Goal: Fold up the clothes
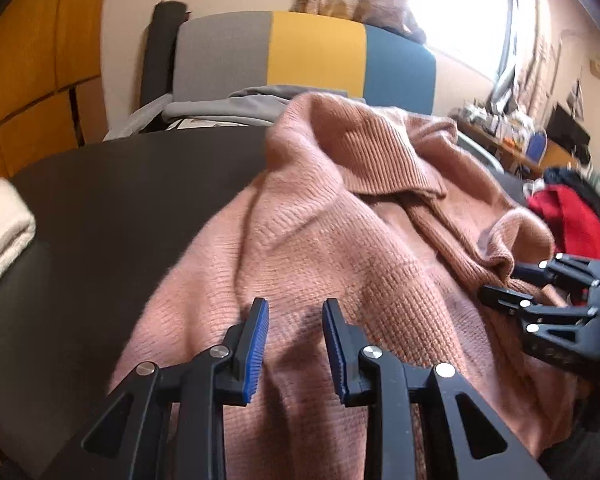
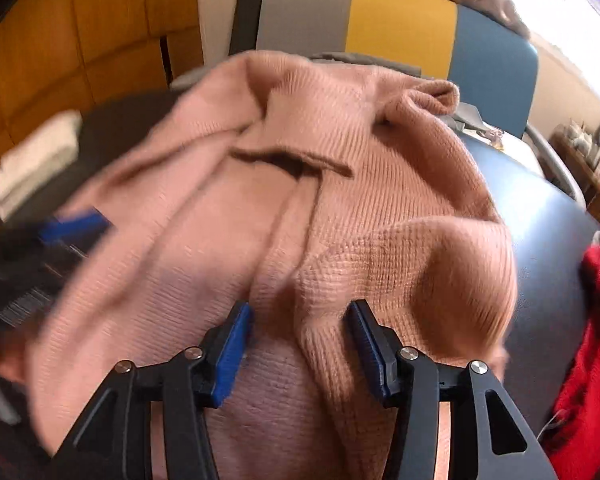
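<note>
A pink knitted sweater (image 1: 340, 220) lies crumpled on a dark table (image 1: 120, 200). Its ribbed collar is folded over near the middle. My left gripper (image 1: 296, 304) hovers open over the sweater's near part, and only flat knit shows between its blue pads. My right gripper (image 1: 500, 282) is at the sweater's right edge, by a ribbed cuff. In the right wrist view, the right gripper (image 2: 299, 308) stands open with a raised fold of the sweater (image 2: 360, 200) between its fingers, and the pads do not press on it. The left gripper (image 2: 72, 220) is a blur at the left.
A folded white cloth (image 1: 0, 224) lies on the table's left edge. A red garment (image 1: 572, 220) is piled at the right. Behind the table stands a grey, yellow and blue chair (image 1: 316, 52) with a grey garment (image 1: 228, 108) on its seat. A cluttered desk is at the far right.
</note>
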Demonstrator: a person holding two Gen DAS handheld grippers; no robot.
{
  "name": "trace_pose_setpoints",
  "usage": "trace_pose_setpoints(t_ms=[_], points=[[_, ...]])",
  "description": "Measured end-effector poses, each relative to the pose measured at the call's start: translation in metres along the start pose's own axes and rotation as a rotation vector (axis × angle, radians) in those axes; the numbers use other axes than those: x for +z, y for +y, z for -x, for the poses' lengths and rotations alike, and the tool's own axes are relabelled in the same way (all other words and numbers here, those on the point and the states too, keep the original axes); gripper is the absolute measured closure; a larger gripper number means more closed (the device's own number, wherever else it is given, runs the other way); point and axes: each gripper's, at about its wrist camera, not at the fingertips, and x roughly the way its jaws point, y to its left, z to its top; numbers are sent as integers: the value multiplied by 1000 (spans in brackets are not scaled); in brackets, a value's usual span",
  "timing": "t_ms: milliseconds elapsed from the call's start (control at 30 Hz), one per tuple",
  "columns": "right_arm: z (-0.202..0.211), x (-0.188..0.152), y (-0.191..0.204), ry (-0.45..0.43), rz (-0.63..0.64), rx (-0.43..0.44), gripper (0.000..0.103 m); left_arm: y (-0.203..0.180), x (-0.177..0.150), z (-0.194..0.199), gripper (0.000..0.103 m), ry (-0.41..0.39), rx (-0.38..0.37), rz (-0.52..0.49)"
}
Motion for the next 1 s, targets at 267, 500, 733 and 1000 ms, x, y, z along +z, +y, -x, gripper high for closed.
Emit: trace_pose_setpoints(t_ms=[267,500,733,1000], points=[[7,-5,-57,-16,-157,-114,84,14,1,8,70,52,-98,102],[2,-18,-51,-94,-132,-121,77,4,-9,8,65,178,-105,137],[4,-24,-56,-120,-174,-77,77,-14,-38,26,65,334,-184,80],[4,-24,-57,-127,-170,-78,76,-11,-30,30,97,287,-320,123]])
